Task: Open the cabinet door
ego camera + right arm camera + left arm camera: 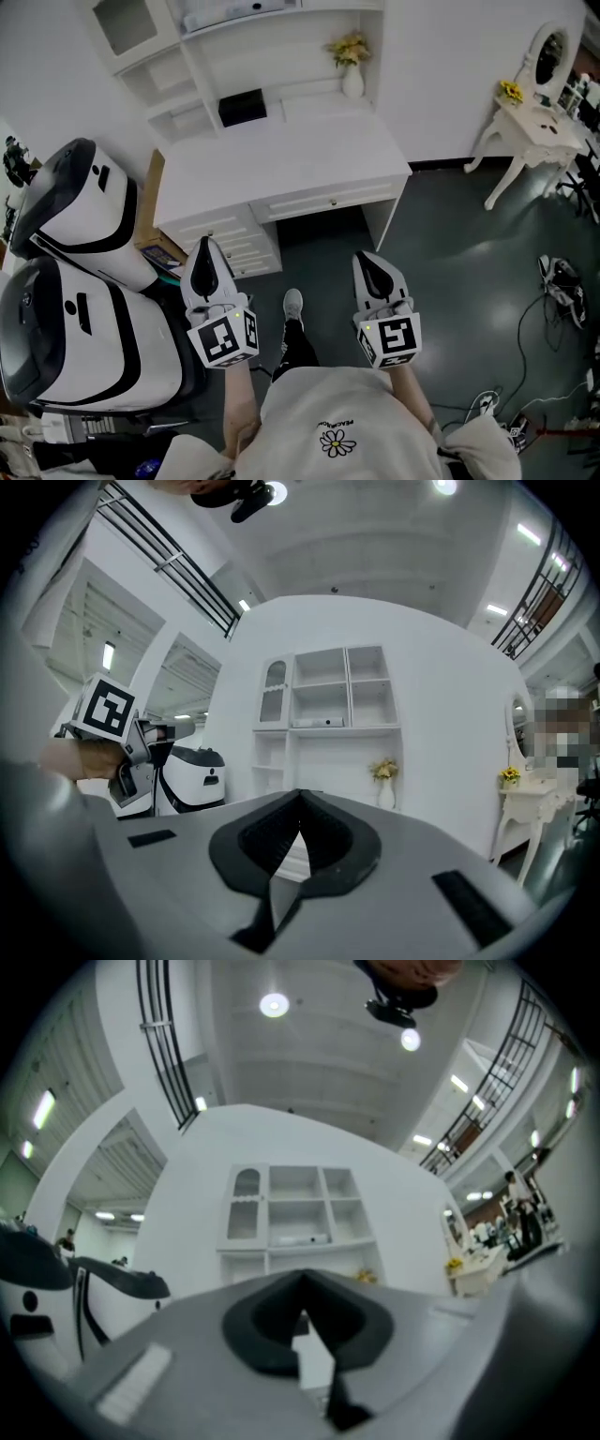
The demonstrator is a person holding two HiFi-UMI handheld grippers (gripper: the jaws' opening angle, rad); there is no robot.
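Note:
The white desk hutch (281, 56) stands ahead of me. Its small arched glass cabinet door (127, 23) is at the upper left and looks closed; it also shows in the left gripper view (244, 1206) and the right gripper view (273, 694). My left gripper (205, 247) hovers in front of the desk drawers (234, 246), its jaws shut on nothing (302, 1279). My right gripper (367, 259) hangs beside it before the knee gap, jaws together and empty (300, 794). Both point level toward the hutch and are well short of the door.
The white desk top (281, 159) carries a black box (242, 107) and a vase of yellow flowers (352, 80). Two white-and-black machines (84, 216) stand close at the left. A white vanity table (534, 122) is at the right, with cables and shoes (562, 281) on the floor.

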